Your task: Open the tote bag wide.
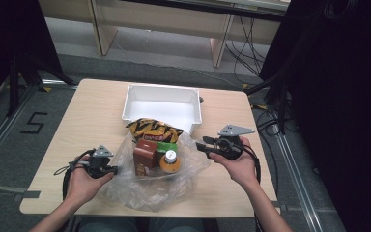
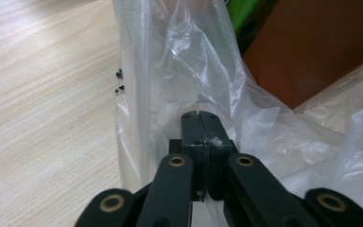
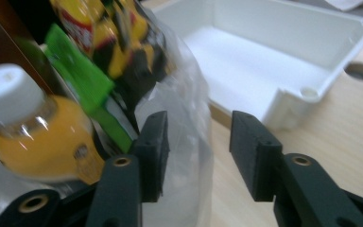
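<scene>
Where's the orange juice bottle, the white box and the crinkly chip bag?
orange juice bottle (image 3: 38, 142), right gripper view, on its orange body.
white box (image 1: 128, 104), high view, on its left wall.
chip bag (image 1: 152, 128), high view, on its yellow-and-black front.

The right tool (image 3: 197, 156) stands with jaws apart over clear bag plastic (image 3: 189, 123), an orange bottle (image 3: 38, 137) and snack packet (image 3: 108, 33) inside, a white tray (image 3: 321, 38) on the surface (image 3: 340, 132).
</scene>
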The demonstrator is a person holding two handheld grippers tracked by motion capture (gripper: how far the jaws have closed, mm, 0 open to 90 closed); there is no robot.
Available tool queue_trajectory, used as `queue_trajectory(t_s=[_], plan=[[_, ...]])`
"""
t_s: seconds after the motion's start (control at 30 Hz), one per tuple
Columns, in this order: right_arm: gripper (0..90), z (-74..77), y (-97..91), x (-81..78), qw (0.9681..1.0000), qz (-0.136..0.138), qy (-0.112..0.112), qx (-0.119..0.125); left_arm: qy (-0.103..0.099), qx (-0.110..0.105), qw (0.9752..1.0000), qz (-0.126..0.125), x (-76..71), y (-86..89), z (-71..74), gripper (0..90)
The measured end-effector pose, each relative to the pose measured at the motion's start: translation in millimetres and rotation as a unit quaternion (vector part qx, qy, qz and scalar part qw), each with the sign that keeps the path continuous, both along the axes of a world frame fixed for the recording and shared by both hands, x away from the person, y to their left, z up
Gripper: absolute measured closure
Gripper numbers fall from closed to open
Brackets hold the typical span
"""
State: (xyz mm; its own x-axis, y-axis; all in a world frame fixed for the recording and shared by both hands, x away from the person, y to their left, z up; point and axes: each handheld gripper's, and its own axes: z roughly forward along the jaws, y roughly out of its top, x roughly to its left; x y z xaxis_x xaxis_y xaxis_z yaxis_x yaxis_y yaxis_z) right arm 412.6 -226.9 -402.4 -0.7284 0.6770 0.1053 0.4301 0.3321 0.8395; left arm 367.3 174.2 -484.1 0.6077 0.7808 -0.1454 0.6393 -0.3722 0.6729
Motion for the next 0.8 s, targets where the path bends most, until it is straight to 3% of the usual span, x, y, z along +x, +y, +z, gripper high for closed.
queue_trajectory(t_s=[0.07, 0.2, 0.27, 0.33, 0.4, 0.43, 0.47, 0.5, 0.53, 0.6, 0.67, 0.7, 0.73, 0.8], plan=[[56.8, 2.2, 2.4, 1.4, 1.0, 0.009, -0.001, 0.005, 0.0, 0.0, 1.0, -0.001, -0.1, 0.4, 0.3, 89.7], [53.9, 18.6, 13.0, 7.7, 0.9995, 0.018, -0.023, 0.013, 0.003, -0.005, 1.0, 0.003, -0.3, 0.2, 0.9, 89.7], [52.4, 25.3, 16.0, 4.5, 0.9991, 0.025, -0.015, 0.03, -0.001, -0.004, 1.0, -0.001, 0.2, 1.0, 1.3, 89.7], [51.8, 31.3, 18.5, 1.7, 0.9983, 0.033, -0.038, 0.027, -0.002, -0.003, 1.0, -0.003, 0.4, 1.1, 1.7, 89.6], [51.7, 33.3, 19.7, 0.3, 0.9982, 0.033, -0.041, 0.029, -0.002, -0.002, 1.0, -0.001, 0.1, 0.6, 1.8, 89.6], [51.3, 43.3, 19.3, -2.4, 0.9974, 0.039, -0.055, 0.025, -0.003, 0.0, 1.0, -0.002, 0.1, 0.3, 2.0, 89.6], [51.3, 46.8, 19.8, -3.4, 0.9978, 0.034, -0.053, 0.024, 0.0, 0.0, 1.0, -0.005, 0.0, 0.4, 2.5, 89.6], [51.3, 48.3, 19.5, -1.1, 0.9971, 0.028, -0.069, 0.016, 0.0, 0.0, 1.0, -0.005, 0.0, 0.4, 2.5, 89.6], [52.4, 49.2, 20.5, 0.1, 0.9976, 0.016, -0.066, 0.012, 0.0, -0.001, 1.0, -0.004, 0.0, 0.2, 2.3, 89.6], [52.4, 46.8, 21.8, 7.8, 0.9983, 0.016, -0.055, -0.001, -0.003, 0.002, 1.0, 0.0, 0.1, 0.2, 1.9, 89.6], [52.4, 39.3, 27.0, 15.8, 0.9992, 0.019, -0.032, -0.012, -0.004, 0.001, 1.0, -0.002, -0.2, 0.7, 2.6, 89.6], [52.4, 34.9, 28.9, 20.6, 0.999, 0.021, -0.036, -0.019, -0.004, 0.0, 1.0, -0.001, 0.0, 0.9, 2.7, 89.6], [52.5, 28.8, 31.7, 24.5, 0.9994, 0.015, -0.013, -0.029, -0.004, -0.003, 1.0, -0.001, 0.4, 1.1, 2.6, 89.6], [53.5, 18.0, 32.5, 33.5, 0.9986, 0.023, -0.005, -0.048, -0.006, -0.004, 1.0, 0.001, 0.3, 1.5, 3.2, 89.6]])
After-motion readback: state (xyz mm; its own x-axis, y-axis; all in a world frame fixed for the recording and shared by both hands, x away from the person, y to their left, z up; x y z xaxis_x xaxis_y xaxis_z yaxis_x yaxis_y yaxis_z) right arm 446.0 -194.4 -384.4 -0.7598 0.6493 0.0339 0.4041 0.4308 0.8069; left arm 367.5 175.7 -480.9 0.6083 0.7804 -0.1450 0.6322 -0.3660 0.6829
